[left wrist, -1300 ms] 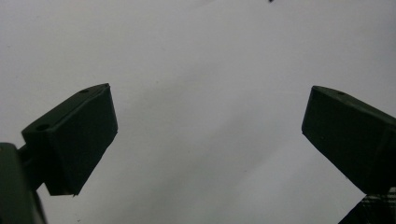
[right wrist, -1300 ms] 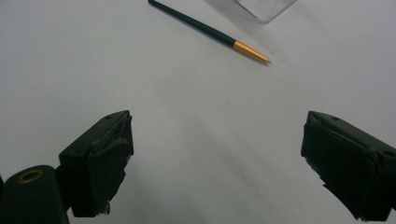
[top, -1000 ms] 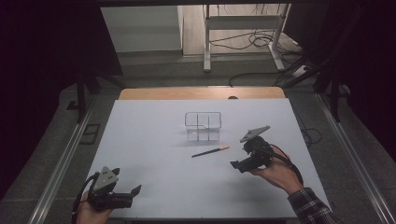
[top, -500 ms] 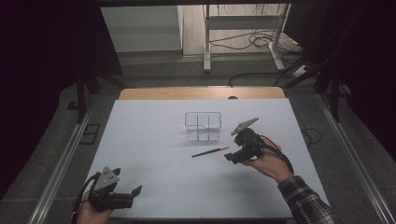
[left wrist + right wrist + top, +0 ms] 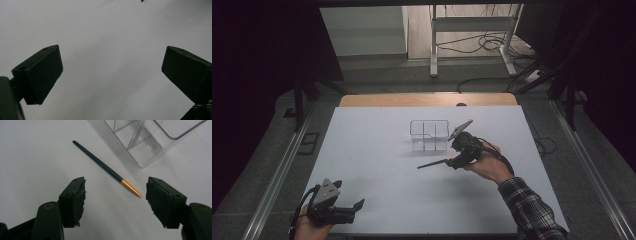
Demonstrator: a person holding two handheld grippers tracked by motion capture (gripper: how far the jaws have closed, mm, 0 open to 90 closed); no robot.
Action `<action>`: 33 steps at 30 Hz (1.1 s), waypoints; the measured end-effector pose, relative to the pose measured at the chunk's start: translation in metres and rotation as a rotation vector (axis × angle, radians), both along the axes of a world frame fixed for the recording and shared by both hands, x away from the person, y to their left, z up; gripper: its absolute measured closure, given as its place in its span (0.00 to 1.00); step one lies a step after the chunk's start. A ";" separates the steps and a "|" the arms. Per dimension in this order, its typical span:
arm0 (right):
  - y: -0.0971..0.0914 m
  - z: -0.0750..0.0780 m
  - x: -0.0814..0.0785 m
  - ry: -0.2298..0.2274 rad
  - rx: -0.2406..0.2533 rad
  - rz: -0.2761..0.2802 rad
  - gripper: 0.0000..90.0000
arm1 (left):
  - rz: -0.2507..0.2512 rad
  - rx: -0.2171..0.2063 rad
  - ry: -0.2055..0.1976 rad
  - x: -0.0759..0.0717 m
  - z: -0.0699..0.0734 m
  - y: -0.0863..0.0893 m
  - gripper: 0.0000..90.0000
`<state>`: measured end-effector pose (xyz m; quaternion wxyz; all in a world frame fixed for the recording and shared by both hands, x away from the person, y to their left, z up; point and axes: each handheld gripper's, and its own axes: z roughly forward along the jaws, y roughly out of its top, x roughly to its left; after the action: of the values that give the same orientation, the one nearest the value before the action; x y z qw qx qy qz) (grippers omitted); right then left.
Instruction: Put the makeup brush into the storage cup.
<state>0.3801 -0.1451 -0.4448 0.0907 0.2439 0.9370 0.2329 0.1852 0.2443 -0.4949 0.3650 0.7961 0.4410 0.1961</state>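
Observation:
A thin dark brush [image 5: 433,163] [image 5: 100,164] with a gold tip lies flat on the white table [image 5: 377,150], just in front of a clear divided box [image 5: 429,135] [image 5: 147,140]. My right gripper [image 5: 453,161] [image 5: 115,195] is down at the brush's gold end. It is open, and its jaws have just been closing. The gold tip lies between the two pads, a little ahead of them, and neither pad touches it. My left gripper [image 5: 354,210] [image 5: 111,72] rests near the table's front left corner, wide open with only bare table between its fingers.
The clear box stands just beyond the right gripper, its near corner close to the right jaw. A wooden strip [image 5: 427,100] borders the table's far edge. Metal rails run along both sides, and cables lie on the floor behind.
The right hand has moved left across the table to the brush's gold end, and its jaws stand narrower than before. The left hand and the brush have not moved.

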 end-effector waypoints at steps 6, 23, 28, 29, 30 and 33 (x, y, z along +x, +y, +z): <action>0.011 -0.003 0.008 0.004 -0.025 0.048 0.41 | -0.004 0.003 0.001 0.000 0.000 0.000 0.05; 0.027 -0.025 0.026 0.025 -0.093 0.127 0.60 | -0.015 0.008 0.004 0.000 -0.001 -0.001 0.05; 0.030 -0.033 0.031 0.032 -0.112 0.147 0.64 | -0.016 0.006 0.003 0.000 -0.001 -0.001 0.05; 0.030 -0.036 0.032 0.030 -0.118 0.157 0.65 | -0.016 0.007 0.003 0.000 -0.001 -0.001 0.05; 0.031 -0.037 0.033 0.029 -0.122 0.156 0.65 | -0.017 0.007 0.003 0.000 -0.001 -0.001 0.05; 0.031 -0.042 0.035 0.037 -0.129 0.161 0.67 | -0.018 0.007 0.003 0.000 -0.001 -0.001 0.05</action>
<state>0.4152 -0.1140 -0.4872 0.0700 0.1659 0.9681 0.1740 0.1853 0.2428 -0.4957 0.3632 0.8017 0.4336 0.1934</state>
